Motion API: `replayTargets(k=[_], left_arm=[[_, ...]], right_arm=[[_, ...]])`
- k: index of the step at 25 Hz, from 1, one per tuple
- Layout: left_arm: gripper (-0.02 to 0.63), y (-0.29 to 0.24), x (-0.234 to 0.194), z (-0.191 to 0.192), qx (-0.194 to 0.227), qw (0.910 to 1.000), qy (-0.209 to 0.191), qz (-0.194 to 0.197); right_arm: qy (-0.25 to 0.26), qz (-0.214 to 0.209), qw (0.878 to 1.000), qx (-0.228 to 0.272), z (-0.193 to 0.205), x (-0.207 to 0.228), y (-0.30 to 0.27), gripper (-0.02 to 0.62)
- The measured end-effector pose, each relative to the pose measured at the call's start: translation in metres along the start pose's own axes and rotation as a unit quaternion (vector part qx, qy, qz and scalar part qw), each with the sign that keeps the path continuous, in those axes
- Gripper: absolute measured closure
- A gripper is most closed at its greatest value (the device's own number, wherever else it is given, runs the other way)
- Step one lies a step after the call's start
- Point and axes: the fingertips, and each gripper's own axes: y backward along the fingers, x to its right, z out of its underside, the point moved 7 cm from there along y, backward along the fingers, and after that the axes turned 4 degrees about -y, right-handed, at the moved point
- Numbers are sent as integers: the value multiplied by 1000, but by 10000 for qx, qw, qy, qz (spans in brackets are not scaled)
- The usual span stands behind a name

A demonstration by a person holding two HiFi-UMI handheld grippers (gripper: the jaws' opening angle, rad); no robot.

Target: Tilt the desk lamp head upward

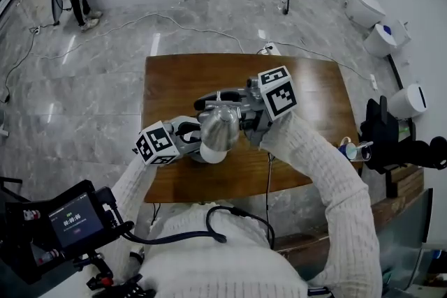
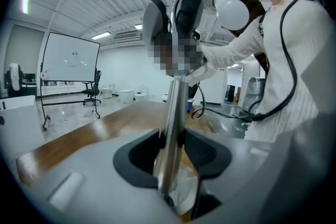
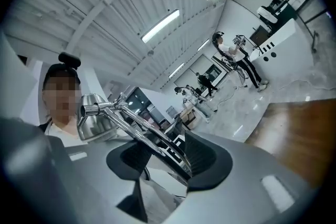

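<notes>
**Lamp braced, head tilt not yet made**

A chrome desk lamp point(image 1: 218, 132) is seen on the brown wooden table point(image 1: 174, 80), near the middle and a bit toward the 6 o'clock edge in the head view. Its dome-shaped silver lamp head point(image 1: 220, 128) is reached from both sides. The left gripper point(image 1: 187, 139) comes in from 8 o'clock of the head, the right gripper point(image 1: 241, 121) from 2 o'clock.

In the left gripper view, the left gripper point(image 2: 173, 147) is closed on the upright chrome pole point(image 2: 173, 113), with a pad pressed on each side. The lamp is judged to be steadied by this.

In the right gripper view, the twin-rod chrome arm point(image 3: 136, 131) runs between the jaws of the right gripper point(image 3: 165, 157). The jaws stand apart around it: the rods lie against one pad and a gap is seen at the other, so no firm clamp is read. The lamp head point(image 3: 93, 115) sits at 10 o'clock beyond the jaws, at the far end of the arm.

Step in hand, as judged: grasp being set, tilt not started. For the next move, the right jaws should be closed on the arm near the head. The head end should then be swung upward while the pole is kept pinned. A slip on the smooth chrome is the likely risk.
</notes>
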Motion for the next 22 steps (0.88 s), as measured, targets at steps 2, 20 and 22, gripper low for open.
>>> replayTargets(k=[2,20,22], left_arm=[[460,0,0,1,5,10000,0,-14],[425,9,-6,3,-25,9988,469,-121],[413,16,-4,2,150,9977,626,-232]], right_arm=[[-92,-45,9999,18,0,2,0,403],[689,441,9931,836,-3,-5,24,348],[807,730,9886,1040,1,-5,39,344]])
